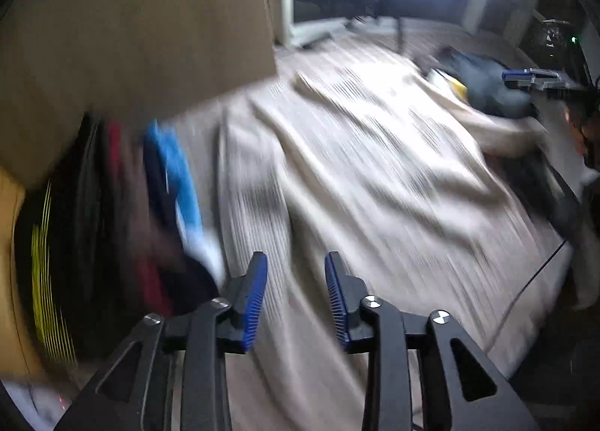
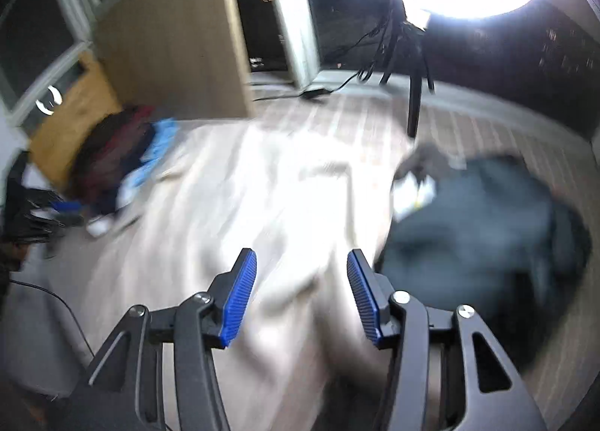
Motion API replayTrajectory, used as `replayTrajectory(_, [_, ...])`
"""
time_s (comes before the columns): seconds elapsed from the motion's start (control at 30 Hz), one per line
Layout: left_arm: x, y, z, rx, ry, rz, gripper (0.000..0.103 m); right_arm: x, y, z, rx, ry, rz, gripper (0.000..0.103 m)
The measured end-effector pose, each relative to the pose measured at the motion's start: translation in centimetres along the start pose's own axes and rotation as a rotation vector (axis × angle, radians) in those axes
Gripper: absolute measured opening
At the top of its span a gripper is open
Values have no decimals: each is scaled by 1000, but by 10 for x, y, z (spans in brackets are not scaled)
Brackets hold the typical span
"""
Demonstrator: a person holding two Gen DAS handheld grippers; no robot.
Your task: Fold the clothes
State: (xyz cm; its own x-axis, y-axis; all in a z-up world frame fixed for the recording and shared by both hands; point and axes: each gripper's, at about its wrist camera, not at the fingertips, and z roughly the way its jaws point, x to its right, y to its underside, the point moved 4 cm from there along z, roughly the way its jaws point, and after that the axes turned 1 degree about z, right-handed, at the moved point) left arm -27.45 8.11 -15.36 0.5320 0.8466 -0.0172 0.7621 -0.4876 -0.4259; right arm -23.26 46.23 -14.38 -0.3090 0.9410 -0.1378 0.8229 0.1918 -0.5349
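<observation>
In the left wrist view, the left gripper is hanging with its jaws apart and nothing between them over a beige garment, possibly a ribbed sweater. In the right wrist view, the right gripper is hovering open and empty above that garment, beside a dark clothes pile.

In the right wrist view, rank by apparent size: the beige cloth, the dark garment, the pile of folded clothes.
1. beige cloth, largest.
2. dark garment.
3. pile of folded clothes, smallest, though it lies farther from the camera, so its true size is uncertain.
</observation>
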Motion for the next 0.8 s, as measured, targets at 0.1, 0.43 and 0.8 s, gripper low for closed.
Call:
replayTrajectory(0.1, [-21,-56,54,8,-43,-13,33,20,-38,72,-56,31,-36,50])
replayTrajectory(0.43, [-72,-113,170,-100,-83,-107,34,56,-63,165,-151,-45,32,50])
replayTrajectory(0.8, [-87,-123,150,-63,-260,-43,4,47,-102,126,-26,160,-166,6])
